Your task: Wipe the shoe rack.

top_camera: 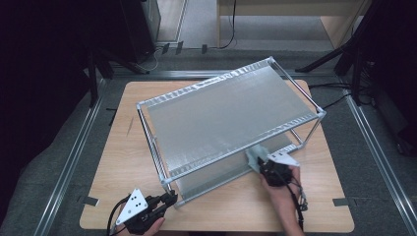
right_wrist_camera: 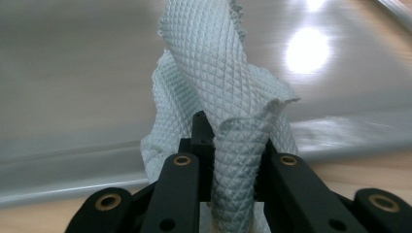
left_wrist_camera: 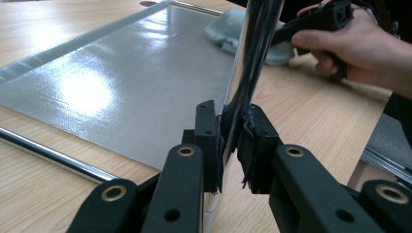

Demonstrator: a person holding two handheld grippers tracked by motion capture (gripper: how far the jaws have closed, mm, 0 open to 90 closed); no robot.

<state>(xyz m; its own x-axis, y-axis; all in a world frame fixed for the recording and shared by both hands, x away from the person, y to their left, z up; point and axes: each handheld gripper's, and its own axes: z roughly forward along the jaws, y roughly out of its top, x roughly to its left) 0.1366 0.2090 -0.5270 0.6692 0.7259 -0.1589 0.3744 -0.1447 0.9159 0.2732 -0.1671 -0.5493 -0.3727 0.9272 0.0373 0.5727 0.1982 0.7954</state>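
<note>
A two-tier chrome rack with silvery shelf liners stands askew on the wooden table. My left gripper is shut on the rack's near-left upright post, low down by the table. My right gripper is shut on a pale quilted cloth. The cloth lies against the lower shelf liner near its front edge. In the left gripper view the cloth rests on the liner, with the other hand behind the post.
The wooden table has bare room left of the rack and along its front edge. The top shelf overhangs the lower one. Metal floor rails run along both sides, and dark stands and cables lie beyond the table.
</note>
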